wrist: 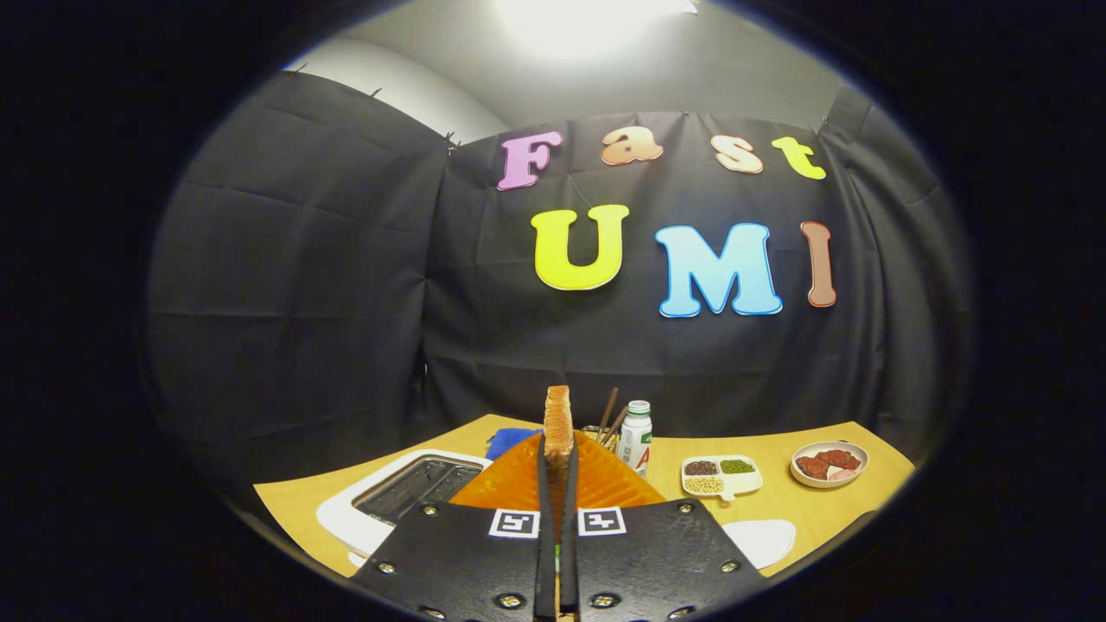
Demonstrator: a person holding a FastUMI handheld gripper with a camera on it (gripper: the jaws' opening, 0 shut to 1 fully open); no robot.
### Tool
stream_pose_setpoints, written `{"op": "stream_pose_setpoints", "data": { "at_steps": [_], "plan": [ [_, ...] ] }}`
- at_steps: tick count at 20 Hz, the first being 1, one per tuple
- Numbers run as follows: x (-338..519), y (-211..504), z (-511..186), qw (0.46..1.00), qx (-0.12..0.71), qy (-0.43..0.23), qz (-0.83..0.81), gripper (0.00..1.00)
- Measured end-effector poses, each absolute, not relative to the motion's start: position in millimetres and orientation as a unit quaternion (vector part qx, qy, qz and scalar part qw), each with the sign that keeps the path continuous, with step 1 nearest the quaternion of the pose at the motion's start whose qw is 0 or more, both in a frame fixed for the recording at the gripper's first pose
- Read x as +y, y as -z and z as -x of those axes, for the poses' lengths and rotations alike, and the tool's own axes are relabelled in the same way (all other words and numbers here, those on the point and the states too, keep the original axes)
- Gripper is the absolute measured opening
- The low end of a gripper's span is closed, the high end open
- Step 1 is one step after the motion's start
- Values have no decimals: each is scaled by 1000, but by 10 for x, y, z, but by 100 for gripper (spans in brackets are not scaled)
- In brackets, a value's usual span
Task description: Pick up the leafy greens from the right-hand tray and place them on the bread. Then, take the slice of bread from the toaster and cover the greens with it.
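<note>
The gripper (558,458) is clenched on the toast slice (558,421), held upright on edge just right of the toaster (406,492); light, stiff, crumbly, so a gentle lower-edge pinch suits

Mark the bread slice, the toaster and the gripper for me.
bread slice (558,423), gripper view, toasted edge above the fingers.
toaster (415,485), gripper view, slotted top.
gripper (558,466), gripper view, between its fingertips, shut on the slice.
</note>
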State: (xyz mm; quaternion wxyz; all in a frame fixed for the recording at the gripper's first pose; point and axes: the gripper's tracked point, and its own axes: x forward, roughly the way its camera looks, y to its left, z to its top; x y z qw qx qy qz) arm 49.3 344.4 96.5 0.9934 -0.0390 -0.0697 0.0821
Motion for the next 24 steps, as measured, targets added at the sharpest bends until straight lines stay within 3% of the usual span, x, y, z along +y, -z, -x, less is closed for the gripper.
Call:
{"op": "stream_pose_setpoints", "data": {
  "at_steps": [8,16,24],
  "plan": [
    [3340,-484,-963,995,-24,-94,36,2],
    [3650,11,-1281,987,3,-159,0,2],
    [3399,274,-1511,991,35,-126,-24,2]
  ]
}}
